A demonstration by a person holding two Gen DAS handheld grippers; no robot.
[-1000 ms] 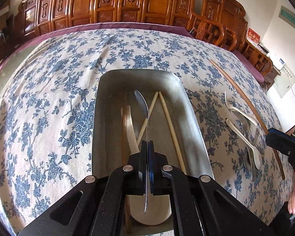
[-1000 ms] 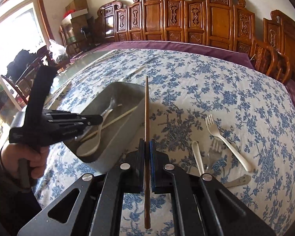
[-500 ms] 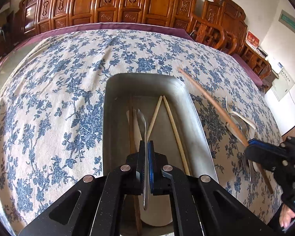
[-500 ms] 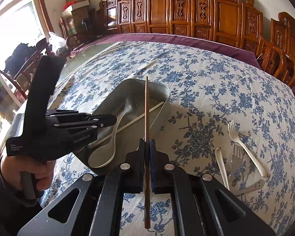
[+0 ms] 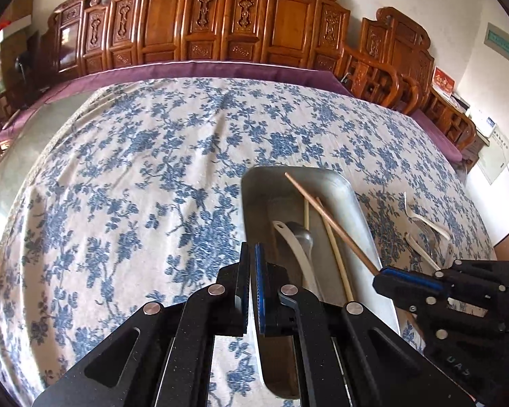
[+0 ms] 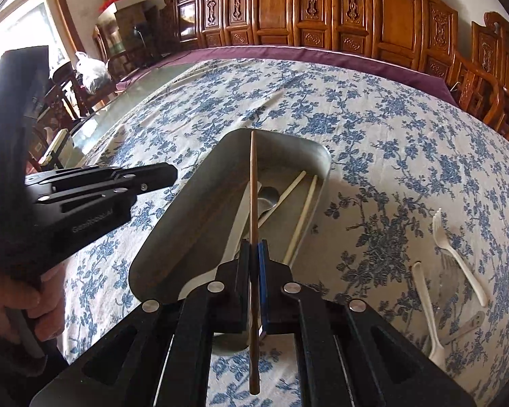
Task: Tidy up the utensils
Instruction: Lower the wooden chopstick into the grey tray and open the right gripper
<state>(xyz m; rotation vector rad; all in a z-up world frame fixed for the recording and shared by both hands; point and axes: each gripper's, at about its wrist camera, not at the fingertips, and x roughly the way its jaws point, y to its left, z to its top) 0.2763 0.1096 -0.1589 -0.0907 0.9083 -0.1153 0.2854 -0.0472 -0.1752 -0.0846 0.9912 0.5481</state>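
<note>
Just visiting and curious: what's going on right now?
Left claw shut, empty. Right claw shut on brown chopstick, over metal tray. Forks wait on tablecloth. Nothing blocking.

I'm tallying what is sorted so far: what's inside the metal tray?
In the metal tray: two pale chopsticks, a white spoon and a metal spoon. The right gripper holds a brown chopstick above, hiding part.
</note>
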